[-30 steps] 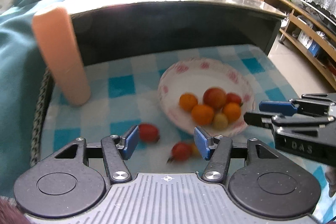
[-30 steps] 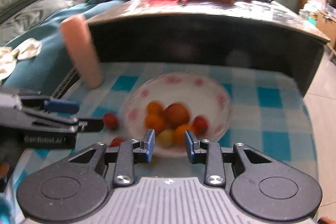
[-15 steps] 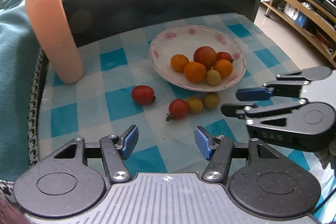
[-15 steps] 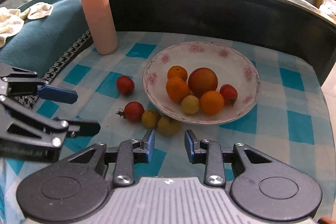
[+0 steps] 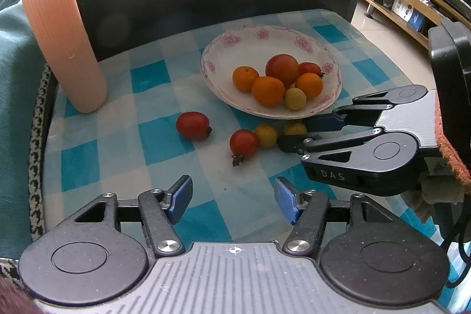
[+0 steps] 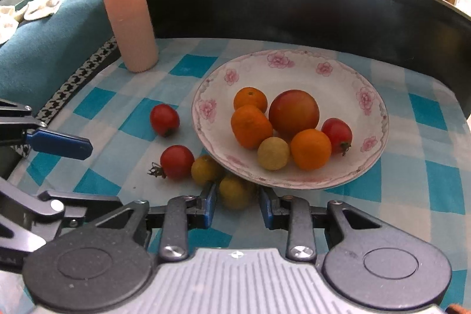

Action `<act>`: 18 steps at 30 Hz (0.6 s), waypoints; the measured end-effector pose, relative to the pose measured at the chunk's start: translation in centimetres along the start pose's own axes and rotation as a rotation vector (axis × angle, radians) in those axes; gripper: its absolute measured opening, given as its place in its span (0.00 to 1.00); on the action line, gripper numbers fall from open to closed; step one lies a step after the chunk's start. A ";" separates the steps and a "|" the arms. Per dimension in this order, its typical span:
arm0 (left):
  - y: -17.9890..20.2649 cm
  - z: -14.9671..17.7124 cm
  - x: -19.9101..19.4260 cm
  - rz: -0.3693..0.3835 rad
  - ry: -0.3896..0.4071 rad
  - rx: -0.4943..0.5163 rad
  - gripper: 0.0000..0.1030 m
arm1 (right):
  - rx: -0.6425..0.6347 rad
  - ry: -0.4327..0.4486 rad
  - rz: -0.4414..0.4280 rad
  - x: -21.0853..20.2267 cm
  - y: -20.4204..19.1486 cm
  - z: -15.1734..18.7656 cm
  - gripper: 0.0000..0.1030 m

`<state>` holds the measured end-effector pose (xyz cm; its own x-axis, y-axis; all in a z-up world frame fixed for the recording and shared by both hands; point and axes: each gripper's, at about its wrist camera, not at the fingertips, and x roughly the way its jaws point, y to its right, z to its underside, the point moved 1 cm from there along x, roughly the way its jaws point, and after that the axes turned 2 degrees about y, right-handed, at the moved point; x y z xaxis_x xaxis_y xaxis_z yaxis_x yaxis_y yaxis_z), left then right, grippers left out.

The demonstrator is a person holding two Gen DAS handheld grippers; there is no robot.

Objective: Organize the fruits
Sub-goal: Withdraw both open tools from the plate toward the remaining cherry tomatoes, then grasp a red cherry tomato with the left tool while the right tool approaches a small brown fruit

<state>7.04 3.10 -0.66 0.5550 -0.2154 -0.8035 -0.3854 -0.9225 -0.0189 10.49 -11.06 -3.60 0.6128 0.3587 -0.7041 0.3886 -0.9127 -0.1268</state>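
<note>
Right gripper [image 6: 238,203] low over the checked tabletop [image 6: 435,184], jaws apart either side of a yellow fruit [image 6: 235,192], not clamped on it. Just ahead of those jaws, the plate [image 6: 294,66] with six fruits; ahead and left, a second yellow fruit [image 6: 204,169] and two tomatoes [image 6: 176,162]. Left gripper [image 5: 232,200] held back, jaws wide apart over bare cloth, tomatoes [image 5: 192,125] well ahead. Left view alone showing the right gripper's side [image 5: 294,134]; pink cylinder [image 5: 63,40] far ahead-left.

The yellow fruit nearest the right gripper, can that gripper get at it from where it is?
Probably yes: the right gripper is open, the yellow fruit sits between its fingertips, nothing blocks it, though the plate rim is close behind.
</note>
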 end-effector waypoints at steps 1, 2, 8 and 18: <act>0.0 0.0 0.1 0.005 0.001 0.000 0.67 | -0.002 -0.002 0.000 0.0 0.0 0.0 0.46; 0.1 0.0 0.2 0.009 0.002 0.003 0.67 | -0.003 -0.006 0.003 -0.1 -0.1 -0.1 0.45; 0.8 -0.4 1.8 0.010 0.001 0.040 0.65 | -0.008 -0.026 0.002 -1.0 0.1 0.1 0.40; 1.9 -1.5 5.1 0.035 -0.019 0.074 0.54 | 0.034 -0.035 -0.010 -2.7 2.2 0.7 0.38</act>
<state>10.23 -0.21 -3.92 0.5262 -0.2403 -0.8157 -0.4582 -0.8882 -0.0339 9.18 -14.15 -2.45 0.5840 0.3613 -0.7269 0.3709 -0.9153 -0.1570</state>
